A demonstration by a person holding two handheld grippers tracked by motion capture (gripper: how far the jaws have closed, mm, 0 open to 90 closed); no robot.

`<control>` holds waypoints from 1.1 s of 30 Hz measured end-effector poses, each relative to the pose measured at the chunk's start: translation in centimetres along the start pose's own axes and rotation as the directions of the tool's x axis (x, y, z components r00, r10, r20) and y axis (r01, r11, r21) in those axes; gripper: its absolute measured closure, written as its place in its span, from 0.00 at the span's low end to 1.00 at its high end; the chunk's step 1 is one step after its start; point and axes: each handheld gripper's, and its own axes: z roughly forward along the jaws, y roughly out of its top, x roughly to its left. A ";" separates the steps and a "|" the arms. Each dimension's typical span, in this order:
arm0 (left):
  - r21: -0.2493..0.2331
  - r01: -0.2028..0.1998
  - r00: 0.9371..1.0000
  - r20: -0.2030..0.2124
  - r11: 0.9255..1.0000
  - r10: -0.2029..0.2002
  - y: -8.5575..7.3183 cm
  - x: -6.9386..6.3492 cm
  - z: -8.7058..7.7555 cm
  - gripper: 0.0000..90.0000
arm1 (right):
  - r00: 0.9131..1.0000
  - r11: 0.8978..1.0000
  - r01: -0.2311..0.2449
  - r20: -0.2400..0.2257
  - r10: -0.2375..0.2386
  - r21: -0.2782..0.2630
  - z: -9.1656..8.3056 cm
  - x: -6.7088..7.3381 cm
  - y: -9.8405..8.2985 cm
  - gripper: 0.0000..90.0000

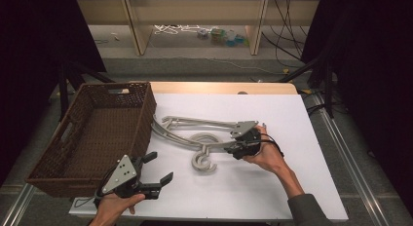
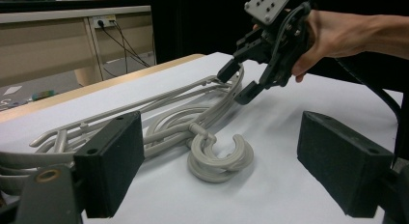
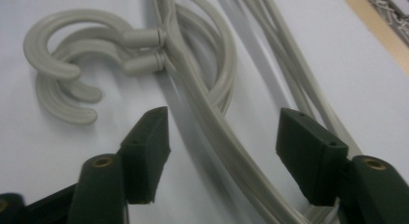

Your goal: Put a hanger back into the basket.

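High view: pale grey hangers (image 1: 195,133) lie stacked on the white table (image 1: 292,187), their long arms running from the basket (image 1: 97,133) at left across to the right hand-held gripper (image 1: 234,147), their hooks (image 1: 203,162) curling toward the person. The right hand-held gripper sits at the hangers' right end, jaws apart around the arms. The left hand-held gripper (image 1: 158,168) hangs near the table's front edge beside the basket, jaws wide and empty, so the right one is plainly the nearer to the hangers

Left gripper view: between its own spread jaws the hooks (image 2: 219,159) lie ahead on the table, apart from them; farther off, the right hand-held gripper (image 2: 236,81) straddles the far end of the hanger arms (image 2: 159,105), one jaw over them and one beside

Right gripper view: the hanger arms (image 3: 226,151) run lengthwise up through the gap between the open jaws, touching neither; the hooks (image 3: 62,74) lie ahead to the left. Closing across the arms looks like the likely move
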 end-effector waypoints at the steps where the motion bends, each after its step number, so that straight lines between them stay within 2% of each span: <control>1: 0.002 -0.005 1.000 0.001 1.000 0.005 0.0 0.0 0.0 0.18 | 1.000 1.000 0.013 -0.004 -0.013 0.016 0.4 -0.1 0.0 0.46; 6: 0.007 -0.008 1.000 0.003 1.000 0.008 0.0 0.0 0.0 0.18 | 0.998 0.997 0.064 -0.019 -0.063 0.052 1.2 -0.4 0.3 0.57; 7: 0.004 -0.008 1.000 0.007 1.000 0.008 -0.1 0.0 0.1 0.18 | 0.997 0.995 0.069 -0.039 -0.067 0.068 1.2 -0.4 0.4 0.59; 10: 0.005 -0.003 1.000 0.004 1.000 0.003 0.0 0.0 0.1 0.18 | 0.994 0.993 0.104 -0.043 -0.102 0.063 1.7 -0.6 0.3 0.64; 13: 0.008 0.001 1.000 0.003 1.000 -0.001 -0.1 -0.1 0.1 0.18 | 0.992 0.988 0.124 -0.047 -0.120 0.087 2.1 -0.7 0.0 0.68; 20: 0.012 0.002 1.000 0.002 1.000 -0.002 -0.1 0.0 0.1 0.18 | 0.988 0.984 0.149 -0.047 -0.145 0.100 2.7 -1.0 -0.1 0.77; 22: 0.013 0.002 1.000 0.001 1.000 -0.002 -0.1 0.0 0.1 0.18 | 0.984 0.979 0.174 -0.061 -0.168 0.110 2.8 -1.0 0.0 0.79; 24: 0.012 0.004 1.000 0.000 1.000 -0.004 -0.1 0.0 0.1 0.18 | 0.978 0.973 0.202 -0.080 -0.194 0.110 2.9 -1.0 0.0 0.81; 25: 0.010 0.006 1.000 0.001 1.000 -0.006 -0.1 0.0 0.1 0.18 | 0.972 0.968 0.228 -0.073 -0.221 0.107 3.0 -1.1 0.0 0.83; 26: 0.000 0.009 1.000 0.007 1.000 -0.009 -0.1 0.0 0.2 0.18 | 0.968 0.964 0.243 -0.087 -0.234 0.106 3.0 -1.0 0.0 0.83; 29: 0.015 -0.002 1.000 0.002 1.000 0.002 -0.1 0.0 0.1 0.18 | 0.950 0.948 0.305 -0.097 -0.297 0.086 2.9 -1.2 0.0 0.85; 30: 0.014 0.000 1.000 0.001 1.000 0.000 -0.1 0.0 0.1 0.18 | 0.948 0.946 0.314 -0.088 -0.307 0.083 2.8 -1.2 0.0 0.86; 31: 0.012 0.004 1.000 0.001 1.000 -0.004 -0.1 0.0 0.1 0.19 | 0.939 0.937 0.340 -0.091 -0.332 0.083 2.7 -1.3 0.0 0.87; 33: 0.012 0.002 1.000 0.002 1.000 -0.002 -0.1 0.0 0.1 0.18 | 0.927 0.926 0.369 -0.100 -0.361 0.076 2.5 -1.2 0.1 0.90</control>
